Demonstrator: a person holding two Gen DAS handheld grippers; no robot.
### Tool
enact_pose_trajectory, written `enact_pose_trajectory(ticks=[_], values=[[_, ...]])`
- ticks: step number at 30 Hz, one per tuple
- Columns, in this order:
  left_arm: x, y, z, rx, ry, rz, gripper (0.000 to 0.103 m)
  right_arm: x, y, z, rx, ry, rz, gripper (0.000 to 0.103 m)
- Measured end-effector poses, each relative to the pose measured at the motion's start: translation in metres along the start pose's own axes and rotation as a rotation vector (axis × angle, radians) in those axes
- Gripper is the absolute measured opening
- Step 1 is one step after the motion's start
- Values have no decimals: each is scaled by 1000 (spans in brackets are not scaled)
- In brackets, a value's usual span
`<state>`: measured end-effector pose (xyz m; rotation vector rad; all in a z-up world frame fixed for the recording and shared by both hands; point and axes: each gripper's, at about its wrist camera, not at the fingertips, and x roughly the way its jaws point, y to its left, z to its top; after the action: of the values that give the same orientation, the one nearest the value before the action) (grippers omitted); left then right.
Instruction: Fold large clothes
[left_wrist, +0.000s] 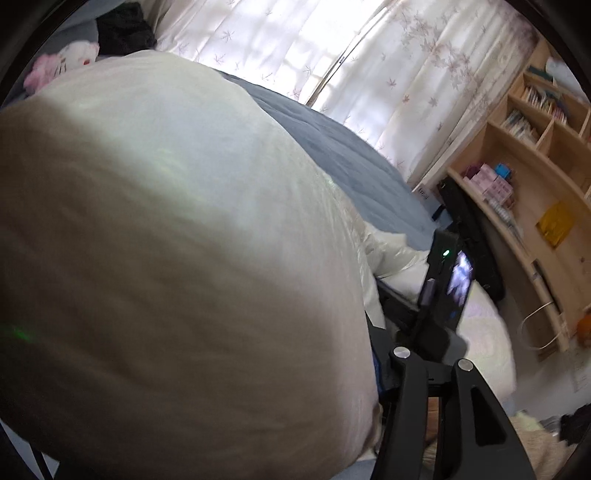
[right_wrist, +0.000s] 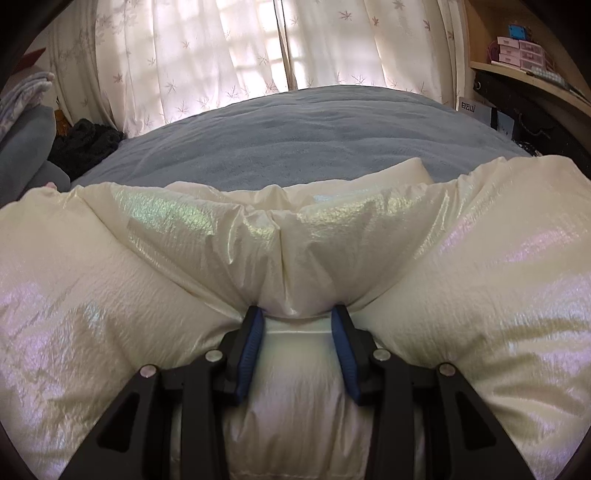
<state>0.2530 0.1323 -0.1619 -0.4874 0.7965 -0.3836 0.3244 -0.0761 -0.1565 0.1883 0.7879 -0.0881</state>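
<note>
Right up close in the right wrist view, the right gripper (right_wrist: 298, 314) is pinching a gathered fold of the cream padded coat (right_wrist: 155, 266), its blue pads (right_wrist: 253, 339) pressing in on a thick bunch of shiny fabric from either side, so this tool is holding the garment at a middling width. The coat is bulging out to both sides of the grip and lying across the near half of the grey-blue bed (right_wrist: 295, 140). Over in the left wrist view, the coat's cream fabric is ballooning right against the lens and filling most of the picture, and the left gripper (left_wrist: 373, 343) is almost buried behind it; only one black arm of it is showing, so I cannot tell whether its jaws are gripping or standing clear. The other tool's camera body is poking up just beyond. By my reading, a fold is in mid-carry, one section being lifted over the rest. The next move is calling for both hands to travel together, laying the raised part flat without letting the slippery shell slide out. Further off, the flowered curtains (right_wrist: 229, 55) are glowing, and the wooden shelves (left_wrist: 524, 155) are standing well apart from the action
</note>
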Motion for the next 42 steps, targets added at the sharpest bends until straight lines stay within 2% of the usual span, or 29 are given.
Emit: enact_pose_trajectory(ticks=[5, 9, 12, 16, 20, 24, 26, 27, 29, 30, 33, 35, 37, 39, 42], values=[[-5, 3, 3, 5, 17, -65, 54, 0, -2, 1, 14, -4, 21, 40], [5, 21, 10, -89, 52, -181, 54, 1, -5, 1, 26, -7, 37, 40], [15, 36, 13, -123, 74, -200, 54, 1, -9, 0, 36, -9, 52, 40], [18, 50, 15, -228, 56, -300, 54, 1, -11, 1, 47, -12, 65, 40], [21, 52, 16, -264, 43, -346, 54, 2, -11, 1, 53, -13, 73, 40], [37, 49, 22, -316, 31, -278, 54, 3, -13, 1, 58, -14, 80, 40], [41, 44, 23, -317, 11, -186, 53, 3, -13, 1, 61, -13, 81, 40], [44, 35, 24, -293, -4, -159, 51, 3, -13, 1, 59, -12, 78, 40], [43, 10, 25, -162, -32, -48, 40, 3, -12, 3, 51, -3, 66, 40], [42, -3, 25, -99, -48, -3, 38, 3, -10, 4, 45, 3, 58, 40], [38, -34, 23, 26, -92, 71, 32, 0, -1, 10, 4, 40, 14, 40], [37, -48, 24, 74, -108, 92, 30, -4, 6, 16, -33, 85, -9, 40], [35, -61, 25, 115, -123, 101, 30, -20, 5, 24, -16, 119, 21, 32], [35, -70, 22, 150, -132, 112, 29, -45, 3, 27, 3, 81, 61, 30], [35, -85, 20, 219, -152, 138, 29, -70, 8, 18, -35, 29, 60, 30]])
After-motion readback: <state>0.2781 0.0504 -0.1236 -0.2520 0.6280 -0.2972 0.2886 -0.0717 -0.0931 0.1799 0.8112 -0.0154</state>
